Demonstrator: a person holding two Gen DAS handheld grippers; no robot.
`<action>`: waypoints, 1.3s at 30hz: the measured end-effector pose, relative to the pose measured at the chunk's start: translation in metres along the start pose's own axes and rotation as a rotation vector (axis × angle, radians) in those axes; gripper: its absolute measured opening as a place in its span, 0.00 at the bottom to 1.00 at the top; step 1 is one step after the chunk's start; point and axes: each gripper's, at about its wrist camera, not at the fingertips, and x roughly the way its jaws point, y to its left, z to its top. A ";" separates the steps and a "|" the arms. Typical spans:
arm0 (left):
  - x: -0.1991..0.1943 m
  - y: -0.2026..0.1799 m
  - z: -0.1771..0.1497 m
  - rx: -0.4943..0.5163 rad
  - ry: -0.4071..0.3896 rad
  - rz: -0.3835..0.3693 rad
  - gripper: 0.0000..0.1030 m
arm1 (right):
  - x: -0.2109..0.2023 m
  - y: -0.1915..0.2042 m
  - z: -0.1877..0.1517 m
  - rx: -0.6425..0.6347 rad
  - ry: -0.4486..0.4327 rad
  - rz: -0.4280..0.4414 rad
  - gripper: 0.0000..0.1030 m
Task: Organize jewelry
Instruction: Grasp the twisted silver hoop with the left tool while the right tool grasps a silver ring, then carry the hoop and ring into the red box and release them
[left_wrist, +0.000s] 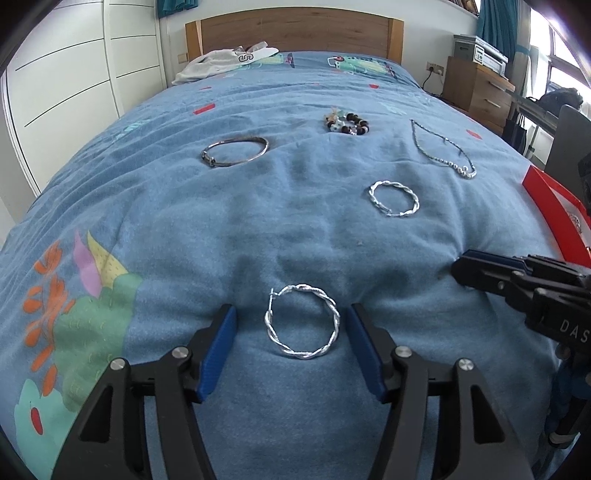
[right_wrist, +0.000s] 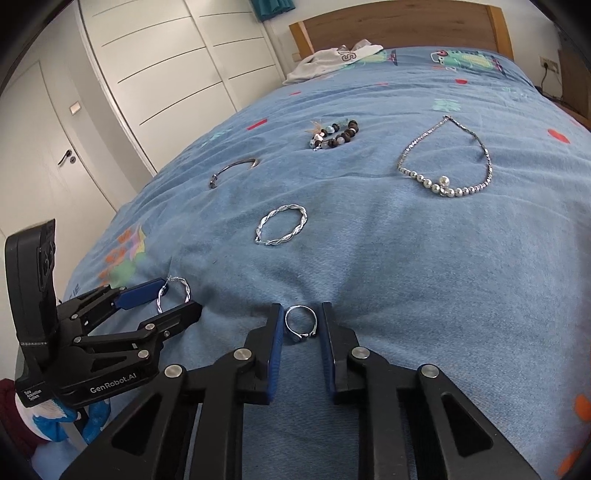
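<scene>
Jewelry lies on a blue bedspread (left_wrist: 184, 221). My left gripper (left_wrist: 291, 328) is open, its blue pads either side of a twisted silver hoop (left_wrist: 301, 321), apart from it; the hoop also shows in the right wrist view (right_wrist: 173, 293). My right gripper (right_wrist: 301, 325) is open around a small silver ring (right_wrist: 300, 323), which lies on the cover with small gaps to the pads. A second twisted hoop (left_wrist: 394, 198) (right_wrist: 282, 225), a thin bangle (left_wrist: 234, 150) (right_wrist: 232, 170), a beaded bracelet (left_wrist: 347, 123) (right_wrist: 334, 133) and a bead necklace (left_wrist: 443, 147) (right_wrist: 448, 158) lie farther up the bed.
A red box (left_wrist: 554, 218) sits at the bed's right edge. White clothing (left_wrist: 221, 61) lies by the wooden headboard (left_wrist: 295, 29). White wardrobe doors (right_wrist: 166, 74) stand left of the bed, a wooden drawer unit (left_wrist: 476, 88) to the right.
</scene>
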 end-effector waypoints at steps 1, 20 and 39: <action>0.000 -0.001 0.000 0.004 -0.002 0.004 0.57 | 0.000 0.001 0.000 -0.004 0.000 -0.002 0.19; -0.015 -0.002 0.001 0.008 -0.018 -0.028 0.35 | -0.016 0.027 -0.013 -0.065 0.022 -0.090 0.18; -0.054 -0.013 0.003 -0.013 -0.071 -0.100 0.35 | -0.064 0.036 -0.028 -0.041 0.005 -0.136 0.18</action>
